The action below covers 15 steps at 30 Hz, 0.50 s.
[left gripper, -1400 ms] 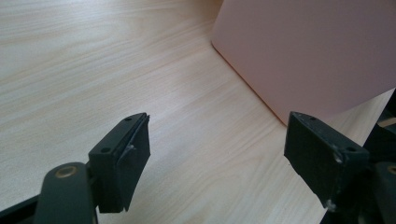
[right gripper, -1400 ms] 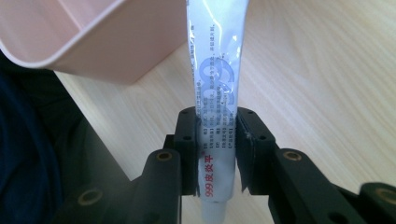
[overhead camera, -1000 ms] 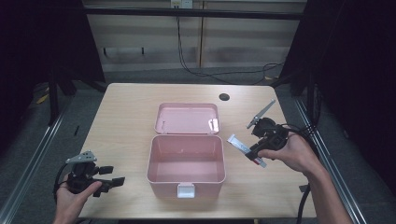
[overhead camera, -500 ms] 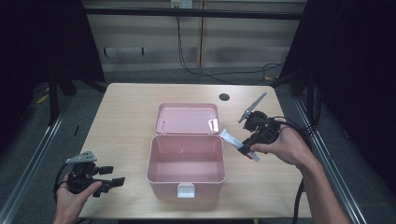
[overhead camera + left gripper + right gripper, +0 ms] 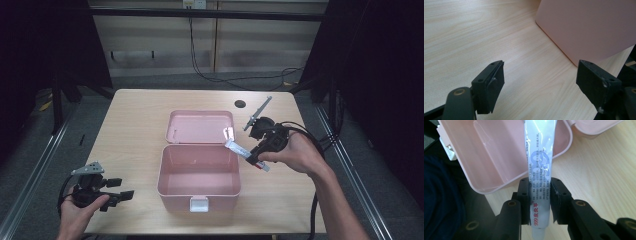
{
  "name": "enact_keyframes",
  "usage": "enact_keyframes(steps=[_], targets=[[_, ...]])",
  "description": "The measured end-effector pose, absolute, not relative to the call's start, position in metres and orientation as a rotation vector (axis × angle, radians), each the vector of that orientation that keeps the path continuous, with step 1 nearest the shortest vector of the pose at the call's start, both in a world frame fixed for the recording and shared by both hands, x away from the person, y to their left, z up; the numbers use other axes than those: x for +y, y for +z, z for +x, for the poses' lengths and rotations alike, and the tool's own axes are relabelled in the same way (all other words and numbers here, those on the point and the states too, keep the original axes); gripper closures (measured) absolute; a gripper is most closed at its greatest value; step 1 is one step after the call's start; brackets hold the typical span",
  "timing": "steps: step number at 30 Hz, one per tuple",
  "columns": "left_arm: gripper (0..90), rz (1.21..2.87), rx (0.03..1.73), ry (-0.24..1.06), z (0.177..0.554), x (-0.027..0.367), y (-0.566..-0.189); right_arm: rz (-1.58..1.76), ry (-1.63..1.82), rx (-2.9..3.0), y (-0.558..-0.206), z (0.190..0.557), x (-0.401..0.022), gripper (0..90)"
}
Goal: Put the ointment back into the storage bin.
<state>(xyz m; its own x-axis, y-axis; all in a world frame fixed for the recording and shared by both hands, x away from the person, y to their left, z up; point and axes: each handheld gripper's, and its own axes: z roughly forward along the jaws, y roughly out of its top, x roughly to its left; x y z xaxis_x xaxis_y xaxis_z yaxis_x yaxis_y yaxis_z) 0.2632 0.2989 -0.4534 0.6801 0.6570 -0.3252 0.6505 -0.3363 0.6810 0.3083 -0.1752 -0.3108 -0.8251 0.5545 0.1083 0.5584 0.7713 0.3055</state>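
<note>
Currently: carrying step, item to box. Right gripper [image 5: 540, 202], jaws closed on white ointment tube [image 5: 539, 170], gripped crosswise near its lower end; far end reaches over the rim of the open pink box [image 5: 199, 172]. Next move, judged: advance over the cavity, lower, release. Left gripper [image 5: 540, 82], jaws wide apart, empty, box wall just ahead.

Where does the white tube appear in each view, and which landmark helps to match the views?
High view: white tube right of centre, over the box's right rim.
Left gripper view: not in it.
Right gripper view: tube centre, clamped in the right gripper.
Shared landmark: pink box.
</note>
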Motion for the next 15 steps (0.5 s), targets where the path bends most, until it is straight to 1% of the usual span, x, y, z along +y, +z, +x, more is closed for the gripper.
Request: enact_keyframes(steps=[15], targets=[[22.5,2.055,1.003,0.008,0.263,0.299,-0.453,-0.823,-0.464,-2.961,-0.31,0.312,-0.15,71.9]])
